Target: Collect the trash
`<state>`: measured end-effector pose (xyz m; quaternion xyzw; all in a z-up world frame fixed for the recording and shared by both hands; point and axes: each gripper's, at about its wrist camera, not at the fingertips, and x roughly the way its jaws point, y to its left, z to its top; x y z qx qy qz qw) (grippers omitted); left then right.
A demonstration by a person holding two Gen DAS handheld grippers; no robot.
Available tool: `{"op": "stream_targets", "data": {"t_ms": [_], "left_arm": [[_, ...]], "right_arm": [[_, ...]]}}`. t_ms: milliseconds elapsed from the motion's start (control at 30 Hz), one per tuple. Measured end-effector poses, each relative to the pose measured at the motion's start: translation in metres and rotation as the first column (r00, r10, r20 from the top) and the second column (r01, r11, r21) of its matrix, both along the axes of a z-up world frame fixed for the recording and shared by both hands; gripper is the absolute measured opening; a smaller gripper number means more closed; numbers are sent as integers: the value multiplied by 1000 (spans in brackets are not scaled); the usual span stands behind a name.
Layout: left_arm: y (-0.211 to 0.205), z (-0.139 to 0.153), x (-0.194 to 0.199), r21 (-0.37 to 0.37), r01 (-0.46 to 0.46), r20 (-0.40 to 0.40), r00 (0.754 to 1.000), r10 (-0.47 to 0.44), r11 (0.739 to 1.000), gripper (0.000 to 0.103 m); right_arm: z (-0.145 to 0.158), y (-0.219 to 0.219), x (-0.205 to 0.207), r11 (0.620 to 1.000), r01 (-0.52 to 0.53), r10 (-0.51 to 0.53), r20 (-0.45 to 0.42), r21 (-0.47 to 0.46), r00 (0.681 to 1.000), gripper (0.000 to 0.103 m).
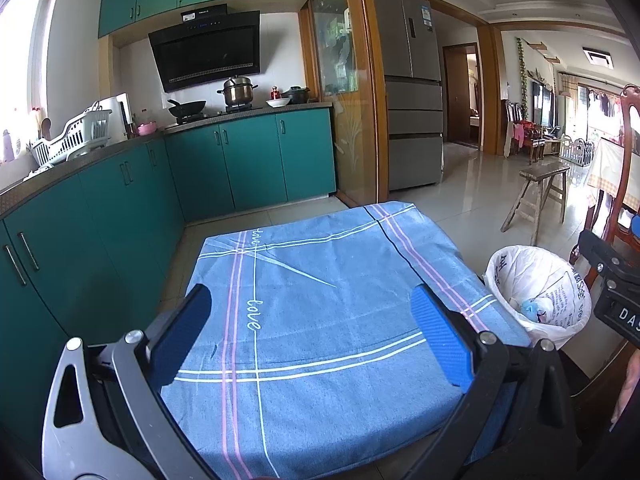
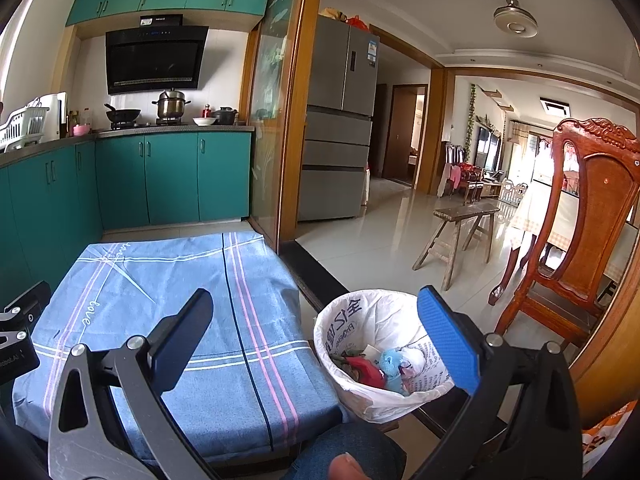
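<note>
A small table under a blue striped cloth (image 1: 320,312) fills the middle of the left wrist view and the left of the right wrist view (image 2: 180,320); no loose trash shows on it. A trash bin lined with a white printed bag (image 2: 360,320) stands right of the table, also in the left wrist view (image 1: 520,272). Crumpled trash (image 2: 384,368) in red, light blue and white lies inside it. My left gripper (image 1: 316,320) is open and empty over the cloth. My right gripper (image 2: 324,328) is open and empty, above the table's right edge and the bin.
Teal kitchen cabinets (image 1: 120,200) run along the left and back. A carved wooden chair (image 2: 568,248) stands right of the bin. A wooden bench (image 2: 460,232) stands on the tiled floor beyond. A grey fridge (image 2: 340,120) is behind the glass door frame.
</note>
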<state>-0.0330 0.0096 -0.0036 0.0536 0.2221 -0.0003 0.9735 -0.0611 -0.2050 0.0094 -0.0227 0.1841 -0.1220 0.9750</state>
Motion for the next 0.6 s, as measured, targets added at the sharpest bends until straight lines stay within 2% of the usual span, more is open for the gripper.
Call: {"op": "stream_targets", "data": {"t_ms": [467,533,600], "left_arm": [[7,-20,46,15,-26,-84,996,28,1000,100],[11,-28,59,39,-39,-105,994,43,998,100],[16,-39,75,64,-58,-126,990,66,996,100]], "right_arm": [[-15,6,41,1000,-13,13,-70,1,997,100],[-15,9,46,999,-38,39,-68,12,997,100],[-8,18,44,989,-142,143,-32,40,989,100]]}}
